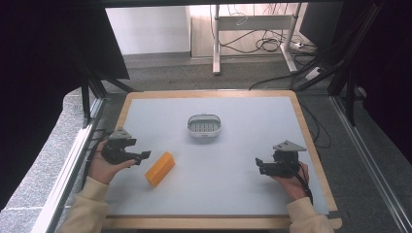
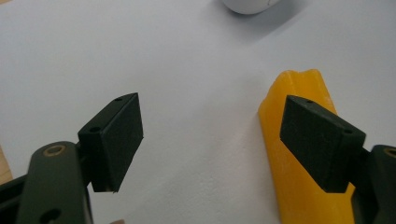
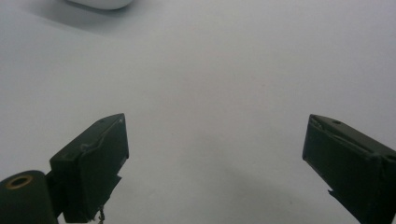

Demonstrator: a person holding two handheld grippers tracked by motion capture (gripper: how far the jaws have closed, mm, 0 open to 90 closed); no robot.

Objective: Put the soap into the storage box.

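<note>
Near left gripper [image 1: 144,156], orange block [image 1: 160,168] flat, long axis diagonal

An orange-yellow block [image 1: 160,168] lies flat and diagonal on the table's left part. A small white oval basket [image 1: 205,125] stands upright near the middle, well apart.

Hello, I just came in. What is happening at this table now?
A person sits at a white table with a two-jaw gripper in each hand. The left gripper is open and close beside an orange block, not gripping it. The right gripper is open too, over bare table with nothing between its jaws. A small white basket stands farther back, near the middle, untouched.
</note>
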